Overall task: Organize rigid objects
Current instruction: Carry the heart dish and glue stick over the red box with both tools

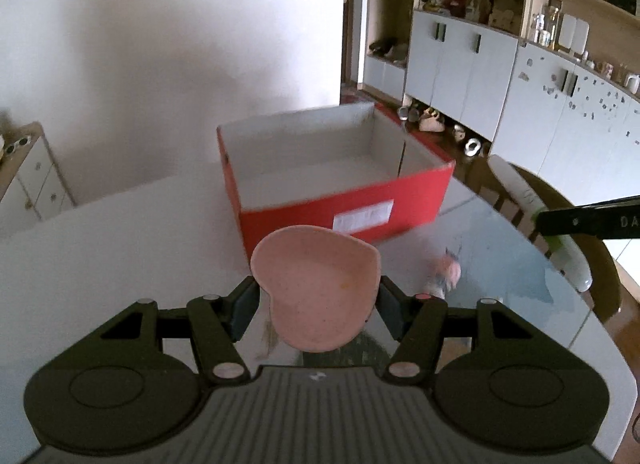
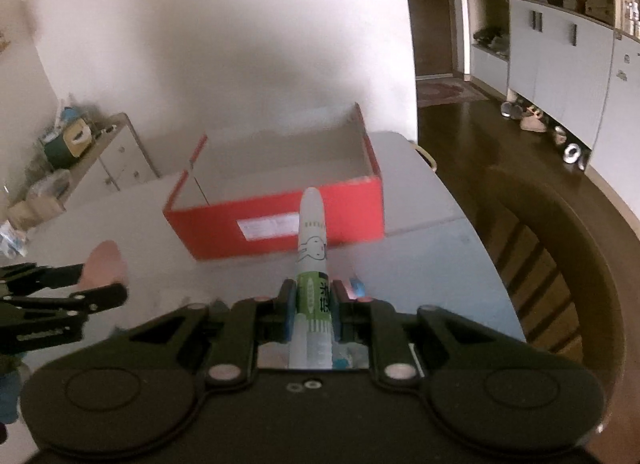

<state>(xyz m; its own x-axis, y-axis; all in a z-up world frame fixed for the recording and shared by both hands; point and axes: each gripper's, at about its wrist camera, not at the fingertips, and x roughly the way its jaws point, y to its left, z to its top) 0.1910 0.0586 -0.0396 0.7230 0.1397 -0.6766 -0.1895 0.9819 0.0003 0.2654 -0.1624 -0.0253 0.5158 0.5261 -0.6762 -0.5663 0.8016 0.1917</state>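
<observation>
A pink heart-shaped dish (image 1: 316, 284) sits between the fingers of my left gripper (image 1: 317, 304), which is shut on it above the table. Ahead of it stands an open red box (image 1: 344, 220) with a white label; its grey inside looks bare. My right gripper (image 2: 313, 300) is shut on a white and green tube (image 2: 312, 224) with a rabbit drawing, pointing at the red box (image 2: 208, 232). In the right wrist view the left gripper (image 2: 100, 282) and the pink dish (image 2: 106, 260) show at the left. A finger (image 1: 580, 220) of the right gripper shows at the left wrist view's right edge.
The box rests on a pale table (image 1: 120, 244) with a glossy top. A small blurred pink object (image 1: 446, 272) lies on it right of the dish. A wooden chair (image 2: 560, 244) stands at the table's right edge. Grey cabinets (image 1: 460, 64) line the far wall, with a low drawer unit (image 2: 116, 152) at the left.
</observation>
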